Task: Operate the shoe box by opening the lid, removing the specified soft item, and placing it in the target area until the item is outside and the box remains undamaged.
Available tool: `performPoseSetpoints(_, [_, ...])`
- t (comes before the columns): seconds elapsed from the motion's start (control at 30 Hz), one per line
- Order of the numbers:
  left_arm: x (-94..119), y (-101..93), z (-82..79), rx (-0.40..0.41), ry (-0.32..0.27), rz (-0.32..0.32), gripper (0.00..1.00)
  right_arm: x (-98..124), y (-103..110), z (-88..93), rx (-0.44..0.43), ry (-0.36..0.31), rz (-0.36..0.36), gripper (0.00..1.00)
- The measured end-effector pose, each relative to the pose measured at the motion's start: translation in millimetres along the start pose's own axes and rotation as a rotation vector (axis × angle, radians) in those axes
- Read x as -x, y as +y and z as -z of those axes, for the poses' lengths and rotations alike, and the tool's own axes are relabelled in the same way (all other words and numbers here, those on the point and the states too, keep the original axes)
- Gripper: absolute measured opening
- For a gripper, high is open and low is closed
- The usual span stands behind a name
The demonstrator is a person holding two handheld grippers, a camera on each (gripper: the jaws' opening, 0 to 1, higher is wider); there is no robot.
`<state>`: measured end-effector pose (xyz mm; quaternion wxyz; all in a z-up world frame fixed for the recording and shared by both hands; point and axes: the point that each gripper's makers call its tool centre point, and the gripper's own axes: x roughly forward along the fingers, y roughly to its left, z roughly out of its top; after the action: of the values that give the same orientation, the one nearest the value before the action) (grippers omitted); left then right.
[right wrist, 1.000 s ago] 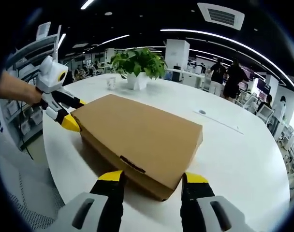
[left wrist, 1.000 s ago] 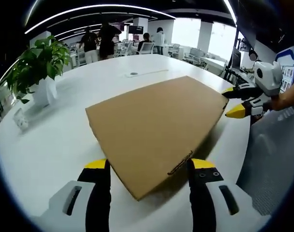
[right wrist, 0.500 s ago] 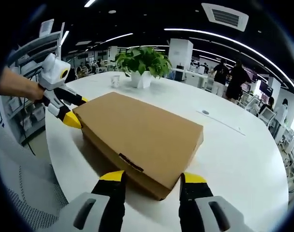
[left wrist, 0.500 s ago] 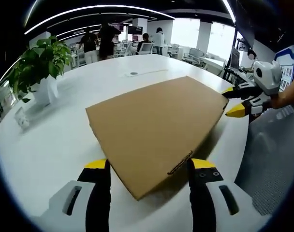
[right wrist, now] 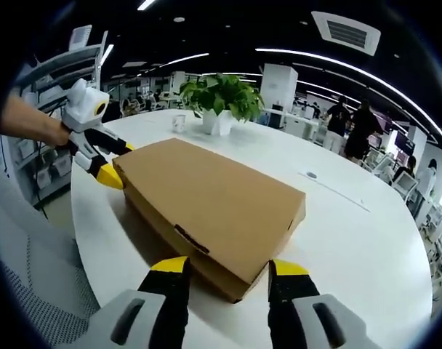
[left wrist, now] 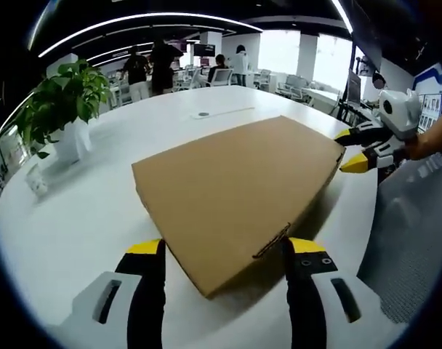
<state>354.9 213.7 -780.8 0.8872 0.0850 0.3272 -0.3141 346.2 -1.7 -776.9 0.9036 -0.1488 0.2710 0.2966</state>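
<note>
Lid-opening was the step in hand: the closed shoe box (left wrist: 235, 193) lay near the surface's (left wrist: 83, 218) edge, left tongs (left wrist: 226, 249) and right tongs (right wrist: 226, 267) both spread wide at opposite corners. Next move called for catching the lid's front lip and lifting gently.

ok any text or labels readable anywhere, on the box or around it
None can be read.
Box: plain brown cardboard, no print or label on the faces in view.
Boards at the right edge of the left gripper view: some print, too blurred to read.
Plant pot: white, no marking visible.
</note>
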Motion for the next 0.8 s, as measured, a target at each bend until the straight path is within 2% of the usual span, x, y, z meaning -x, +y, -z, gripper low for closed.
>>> performPoseSetpoints(0.17, [3.2,1.3,5.4,-0.010,0.000,-0.023,0.63,-2.2,-2.3,0.3,0.022,0.003,0.002,0.40])
performPoseSetpoints(0.3, [4.8,2.6,11.9,0.013,-0.001,-0.036,0.62,-2.8,-3.1,0.6,0.023,-0.001,-0.004,0.40])
performPoseSetpoints(0.4, [5.6,1.0,10.4,0.022,-0.027,-0.040,0.57,-2.8,-3.2,0.3,0.020,-0.003,-0.007,0.40])
performPoseSetpoints(0.5, [4.6,0.4,8.0,0.054,-0.043,-0.049,0.57,-2.8,-3.0,0.3,0.019,-0.004,-0.008,0.40])
performPoseSetpoints(0.8, [3.9,-0.9,5.4,0.071,-0.031,-0.052,0.60,0.7,-3.8,-5.7,-0.024,0.000,-0.023,0.40])
